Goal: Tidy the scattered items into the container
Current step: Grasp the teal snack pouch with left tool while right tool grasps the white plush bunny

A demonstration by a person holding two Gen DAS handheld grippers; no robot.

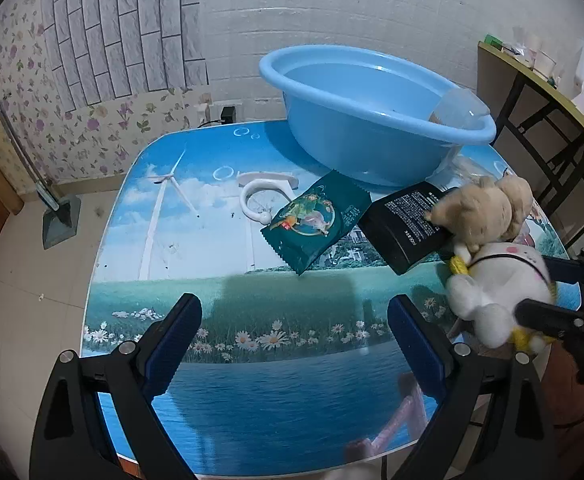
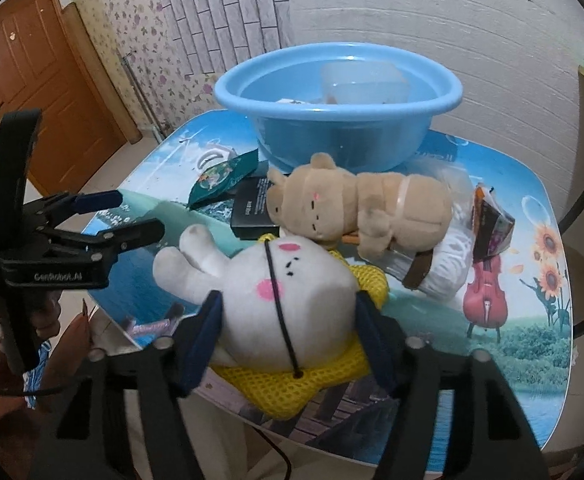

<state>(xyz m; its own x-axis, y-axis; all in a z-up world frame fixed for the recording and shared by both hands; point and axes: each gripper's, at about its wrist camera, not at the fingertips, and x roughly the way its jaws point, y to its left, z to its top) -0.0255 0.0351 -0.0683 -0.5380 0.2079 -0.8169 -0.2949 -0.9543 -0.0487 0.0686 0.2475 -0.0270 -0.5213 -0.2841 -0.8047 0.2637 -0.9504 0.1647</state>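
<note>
From the left wrist, the left gripper [image 1: 294, 346] is hanging wide open over the bare near part of the worktop [image 1: 251, 400], holding nothing; the blue basin [image 1: 356, 136] is sitting at the far edge, a green packet [image 1: 318, 222] and a black packet [image 1: 406, 224] are lying just before it; a white plush [image 1: 496, 284] is lying at the right. From the right wrist, the right gripper [image 2: 287, 330] is straddling the white plush [image 2: 275, 292], its pads [image 2: 205, 334] pressing both flanks; a tan plush [image 2: 356, 204] is lying beyond it, touching it.
</note>
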